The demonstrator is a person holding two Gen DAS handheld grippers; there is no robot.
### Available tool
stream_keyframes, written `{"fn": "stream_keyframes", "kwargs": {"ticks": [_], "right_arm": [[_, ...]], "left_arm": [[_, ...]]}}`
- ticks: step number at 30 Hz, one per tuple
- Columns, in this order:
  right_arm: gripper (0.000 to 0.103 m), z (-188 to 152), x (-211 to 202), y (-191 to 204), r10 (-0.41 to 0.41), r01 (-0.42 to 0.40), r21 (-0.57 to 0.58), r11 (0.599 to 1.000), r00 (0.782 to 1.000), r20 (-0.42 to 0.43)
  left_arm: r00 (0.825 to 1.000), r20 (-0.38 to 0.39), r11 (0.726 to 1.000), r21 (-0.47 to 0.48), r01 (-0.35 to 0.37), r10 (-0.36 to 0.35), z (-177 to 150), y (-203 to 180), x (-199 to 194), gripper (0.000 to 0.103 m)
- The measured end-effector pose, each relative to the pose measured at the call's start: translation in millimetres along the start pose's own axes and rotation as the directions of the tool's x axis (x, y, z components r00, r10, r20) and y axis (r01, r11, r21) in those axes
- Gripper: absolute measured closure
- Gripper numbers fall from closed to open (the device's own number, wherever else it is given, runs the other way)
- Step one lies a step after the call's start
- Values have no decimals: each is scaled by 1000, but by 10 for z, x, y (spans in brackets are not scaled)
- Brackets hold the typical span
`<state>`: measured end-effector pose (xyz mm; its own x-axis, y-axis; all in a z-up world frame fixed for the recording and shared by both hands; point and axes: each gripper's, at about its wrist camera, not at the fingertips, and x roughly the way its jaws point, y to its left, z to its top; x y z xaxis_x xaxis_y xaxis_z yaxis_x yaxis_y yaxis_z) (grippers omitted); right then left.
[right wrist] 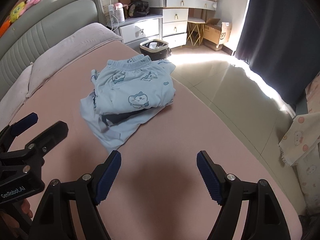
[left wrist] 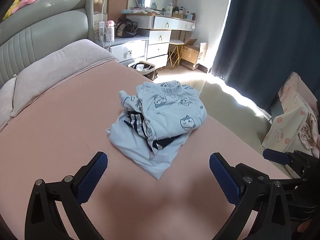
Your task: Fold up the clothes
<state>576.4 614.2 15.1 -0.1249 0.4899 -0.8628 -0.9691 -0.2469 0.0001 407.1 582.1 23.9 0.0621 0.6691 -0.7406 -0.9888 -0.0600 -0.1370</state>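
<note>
A pile of light blue clothes (left wrist: 160, 124) lies on the pink bed (left wrist: 60, 124). Folded cat-print pants (left wrist: 172, 110) with an elastic waistband lie on top of a plain blue garment (left wrist: 140, 152) with dark striped trim. The pile also shows in the right wrist view (right wrist: 130, 98). My left gripper (left wrist: 158, 166) is open and empty, just short of the pile's near corner. My right gripper (right wrist: 159, 160) is open and empty, to the right of that corner. The left gripper shows at the left edge of the right wrist view (right wrist: 38, 124).
A pillow (left wrist: 60, 68) and grey headboard (left wrist: 40, 32) are at the far left. The bed's right edge drops to a tiled floor (right wrist: 220, 84). A bin (right wrist: 154, 48), white drawers (right wrist: 172, 26) and a dark curtain (left wrist: 270, 40) stand beyond. A printed cloth (right wrist: 304, 140) hangs at right.
</note>
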Motion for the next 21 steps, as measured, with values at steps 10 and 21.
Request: {"fn": "stream_keyframes", "kwargs": {"ticks": [10, 21], "right_arm": [[25, -155, -311, -86, -32, 32, -8, 999, 999, 5], [25, -61, -426, 4, 6, -5, -30, 1000, 1000, 18]], "left_arm": [[995, -64, 993, -82, -81, 76, -228, -65, -121, 0], [982, -115, 980, -117, -161, 148, -219, -28, -213, 0]]}}
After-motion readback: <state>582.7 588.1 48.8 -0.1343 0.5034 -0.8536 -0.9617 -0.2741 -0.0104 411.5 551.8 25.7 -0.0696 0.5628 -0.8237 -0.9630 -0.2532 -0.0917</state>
